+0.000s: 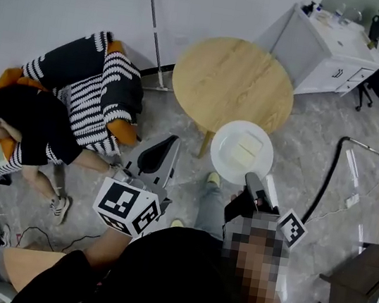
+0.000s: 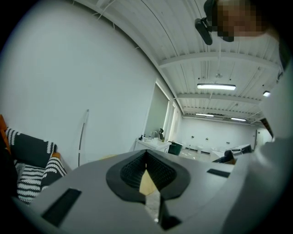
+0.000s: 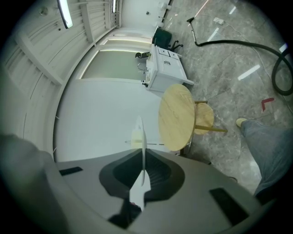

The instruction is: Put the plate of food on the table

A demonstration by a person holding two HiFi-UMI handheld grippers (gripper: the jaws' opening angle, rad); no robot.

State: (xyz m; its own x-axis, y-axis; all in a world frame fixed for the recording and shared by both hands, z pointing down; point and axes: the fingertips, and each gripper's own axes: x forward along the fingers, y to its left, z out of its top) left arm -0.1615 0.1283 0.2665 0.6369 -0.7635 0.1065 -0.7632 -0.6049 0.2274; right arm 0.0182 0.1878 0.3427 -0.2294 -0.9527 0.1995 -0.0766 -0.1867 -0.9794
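Note:
A white plate (image 1: 241, 152) carrying pale yellow food (image 1: 245, 149) hangs in the air just short of the near edge of the round wooden table (image 1: 232, 83). My right gripper (image 1: 251, 177) is shut on the plate's near rim. In the right gripper view the plate (image 3: 142, 137) shows edge-on between the jaws of the right gripper (image 3: 142, 157), with the food (image 3: 135, 138) on one side and the table (image 3: 176, 116) beyond. My left gripper (image 1: 172, 139) is shut and holds nothing, to the left of the plate; in its own view the left gripper (image 2: 146, 157) has only a sliver of table showing between the jaws.
A person lies on a striped armchair (image 1: 103, 87) at the left. A white cabinet (image 1: 330, 52) stands behind the table. A black hose (image 1: 333, 170) runs over the floor at the right, near a dark side table (image 1: 369, 276). A white pole (image 1: 155, 28) leans on the wall.

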